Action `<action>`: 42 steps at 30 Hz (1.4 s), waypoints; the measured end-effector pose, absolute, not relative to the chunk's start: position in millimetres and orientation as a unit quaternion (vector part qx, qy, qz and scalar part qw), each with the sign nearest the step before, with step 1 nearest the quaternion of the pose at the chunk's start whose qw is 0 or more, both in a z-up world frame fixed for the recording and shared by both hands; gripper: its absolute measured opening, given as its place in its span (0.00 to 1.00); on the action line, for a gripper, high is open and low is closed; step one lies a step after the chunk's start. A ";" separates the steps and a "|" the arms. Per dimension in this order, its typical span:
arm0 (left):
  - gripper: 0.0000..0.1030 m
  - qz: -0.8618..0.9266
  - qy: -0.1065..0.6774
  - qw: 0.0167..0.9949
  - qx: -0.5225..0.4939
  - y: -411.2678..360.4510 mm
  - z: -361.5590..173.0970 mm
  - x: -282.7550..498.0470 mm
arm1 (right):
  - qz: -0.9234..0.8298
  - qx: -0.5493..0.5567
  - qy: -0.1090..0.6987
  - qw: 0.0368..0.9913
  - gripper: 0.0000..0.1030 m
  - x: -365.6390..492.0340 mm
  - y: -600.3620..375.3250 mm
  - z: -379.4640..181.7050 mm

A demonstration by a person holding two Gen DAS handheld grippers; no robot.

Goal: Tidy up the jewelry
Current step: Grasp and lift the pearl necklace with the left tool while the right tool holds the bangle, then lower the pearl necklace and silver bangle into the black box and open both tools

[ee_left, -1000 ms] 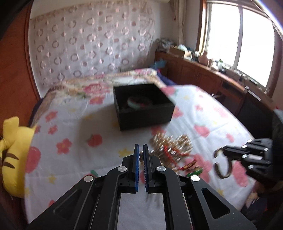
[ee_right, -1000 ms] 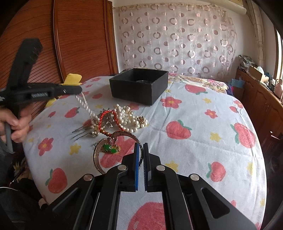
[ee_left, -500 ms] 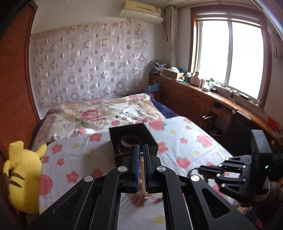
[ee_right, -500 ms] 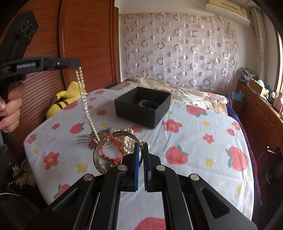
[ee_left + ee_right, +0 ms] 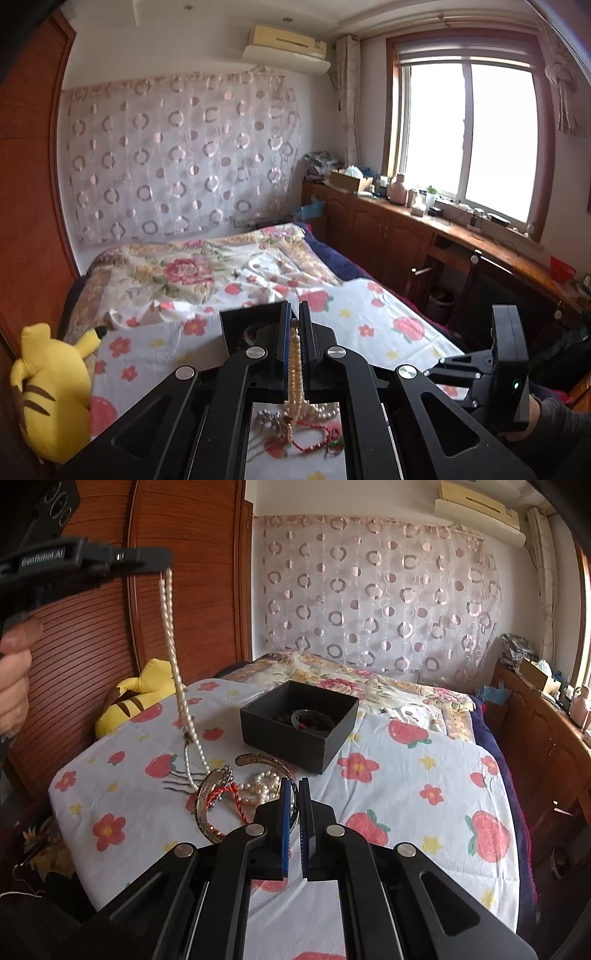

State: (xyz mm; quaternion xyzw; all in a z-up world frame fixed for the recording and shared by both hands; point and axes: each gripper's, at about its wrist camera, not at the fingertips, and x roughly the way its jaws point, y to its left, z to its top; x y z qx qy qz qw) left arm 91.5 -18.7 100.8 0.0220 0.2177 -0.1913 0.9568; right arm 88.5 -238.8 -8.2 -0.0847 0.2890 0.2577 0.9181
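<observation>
Your left gripper (image 5: 168, 562) is closed tight on the pearl necklace (image 5: 176, 672), pinched at its top loop; the doubled strand hangs down at a slant from high at the left, and its lower end is in the jewelry pile (image 5: 236, 790) on the bed sheet (image 5: 424, 812). In the left wrist view the same strand (image 5: 294, 365) runs between the closed pads and drops to the pile below. Your left hand (image 5: 13, 664) shows at the far left edge, in front of the wooden wardrobe (image 5: 92, 627), with a yellow plush toy (image 5: 140, 698) beneath the strand's line. The pile sits near the sheet's near-left part: loose pearls, a red cord, hair pins. Your right gripper (image 5: 291, 794) is closed on the metal bangle (image 5: 210, 808), clamped at its right-hand rim; the bangle stands tilted beside the pile, whether clear of the sheet I cannot tell. The black box (image 5: 299, 725), open-topped with items already in it, sits just beyond the pile, toward the far side. Right of the box and grippers the sheet lies open as far as its right edge, where the wooden cabinets (image 5: 546, 731) run.
</observation>
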 end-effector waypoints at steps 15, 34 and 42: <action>0.03 -0.149 0.220 0.963 0.037 -22.3 124.8 151.6 | 0.245 -0.112 0.272 0.924 0.05 143.2 -220.4 24.5; 0.04 -0.116 0.307 0.944 0.026 -24.2 51.7 241.2 | 0.222 -0.127 0.325 0.910 0.05 232.8 -187.7 -21.3; 0.09 -0.108 0.345 0.932 0.014 -9.9 7.8 245.4 | 0.219 -0.123 0.337 0.907 0.05 250.1 -176.3 -32.8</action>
